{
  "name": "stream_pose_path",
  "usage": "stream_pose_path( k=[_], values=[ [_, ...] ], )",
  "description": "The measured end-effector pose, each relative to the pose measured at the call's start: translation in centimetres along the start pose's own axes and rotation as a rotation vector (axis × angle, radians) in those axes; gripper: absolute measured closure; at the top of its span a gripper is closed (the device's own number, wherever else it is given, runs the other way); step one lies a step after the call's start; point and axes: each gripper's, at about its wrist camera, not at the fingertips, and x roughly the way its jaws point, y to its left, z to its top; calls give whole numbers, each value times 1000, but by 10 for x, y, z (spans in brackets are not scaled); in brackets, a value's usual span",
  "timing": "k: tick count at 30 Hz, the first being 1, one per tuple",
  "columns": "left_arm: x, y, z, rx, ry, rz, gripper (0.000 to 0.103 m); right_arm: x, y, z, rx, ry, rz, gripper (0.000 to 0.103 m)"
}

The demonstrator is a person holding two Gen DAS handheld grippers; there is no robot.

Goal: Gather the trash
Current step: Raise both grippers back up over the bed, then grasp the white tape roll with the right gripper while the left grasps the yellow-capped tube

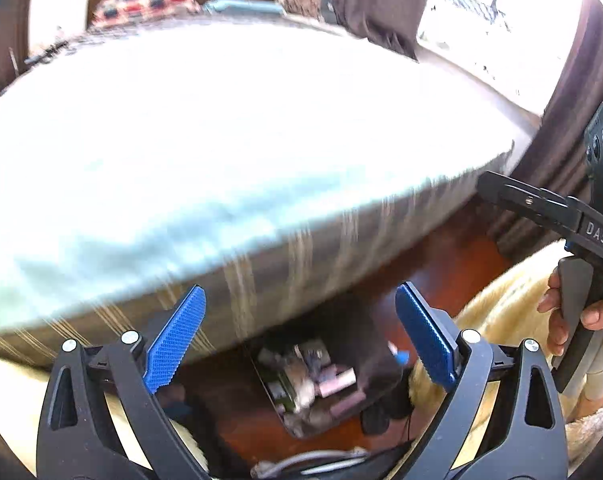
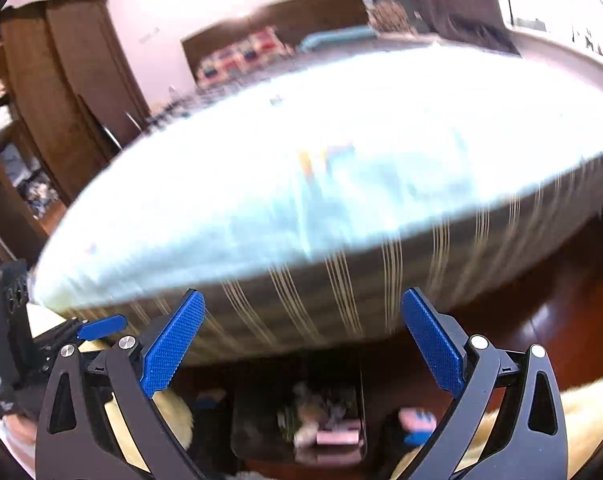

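A dark bin (image 1: 375, 354) stands on the floor at the foot of the bed, with wrappers and paper trash (image 1: 313, 380) inside; it also shows in the right wrist view (image 2: 261, 408), blurred. My left gripper (image 1: 301, 340) is open and empty above the bin. My right gripper (image 2: 303, 340) is open and empty, also above the bin. The right gripper shows at the right edge of the left wrist view (image 1: 541, 208), held by a hand. A small colourful item (image 2: 325, 160) lies blurred on the bed.
A bed with a pale blue cover (image 1: 181, 140) and striped side (image 2: 341, 280) fills both views. A cream fluffy rug (image 1: 509, 300) lies on the red-brown wood floor (image 2: 561, 312). A wooden wardrobe (image 2: 69, 92) stands at the left; dark curtains (image 1: 381, 4) hang behind.
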Motion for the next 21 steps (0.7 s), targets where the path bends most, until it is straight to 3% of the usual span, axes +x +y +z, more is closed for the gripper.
stream_pose_path(
  k=[5, 11, 19, 21],
  values=[
    [-29, 12, 52, -4, -106, 57, 10, -2, 12, 56, -60, -45, -13, 4],
    [-31, 35, 125, -2, -158, 115, 9, 48, 21, 115, -85, 9, -38, 4],
    [35, 76, 185, 9, -71, 189, 11, 141, 26, 162, -39, 80, -32, 4],
    [50, 81, 192, 7, -42, 189, 18, 164, 27, 171, -20, 104, -9, 12]
  ],
)
